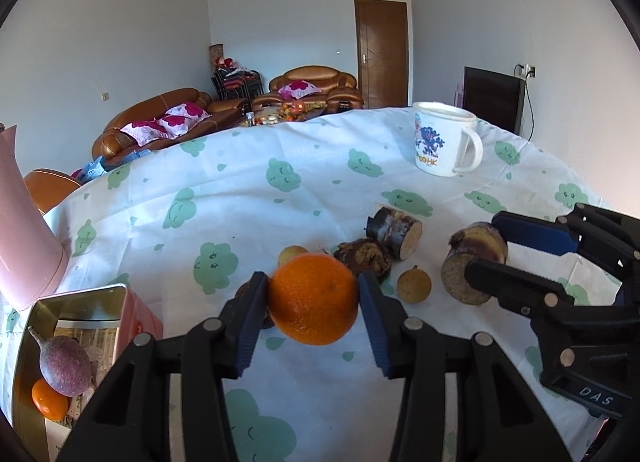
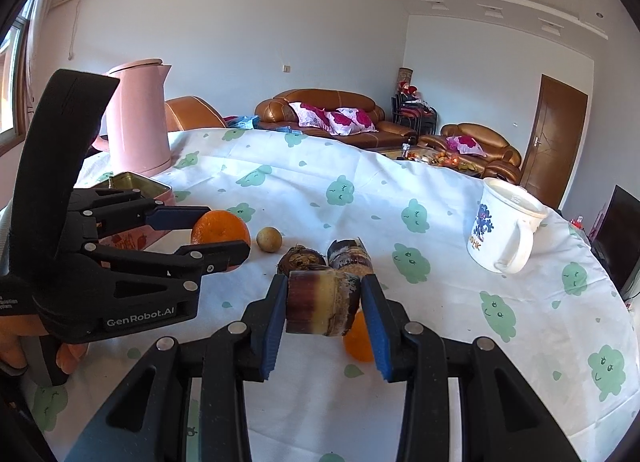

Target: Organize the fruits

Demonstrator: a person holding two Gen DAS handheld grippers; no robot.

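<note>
Orange [image 1: 314, 300] sits clamped between the blue pads of your left gripper [image 1: 314, 302], lifted clear of the tabletop [image 1: 280, 150], with its shadow on the cloth below. Your right gripper [image 2: 324, 308] is closed on a cane piece [image 2: 320, 302], holding it by its two cut ends, also off the cloth. In the left wrist view that same piece [image 1: 472, 262] shows to the right, between the right gripper's fingers.

On the cloth beyond the orange lie a second cane piece [image 1: 396, 232], a dark knobbly piece [image 1: 364, 258] touching it, and two small yellow-brown fruits: one [image 1: 414, 284] just right of your left gripper, the other [image 1: 290, 254] partly hidden behind the orange. A second orange [image 2: 358, 340] rests on the cloth under the right gripper, half hidden by its right finger.

To your left stands an open tin [image 1: 76, 302] with a pink outer wall. Inside it lie a purple fruit [image 1: 64, 362] and a small orange fruit [image 1: 48, 398], touching each other. A pink kettle [image 2: 136, 118] stands behind the tin. A white mug [image 1: 444, 138] with a printed figure stands well apart at the far right of the tabletop.
</note>
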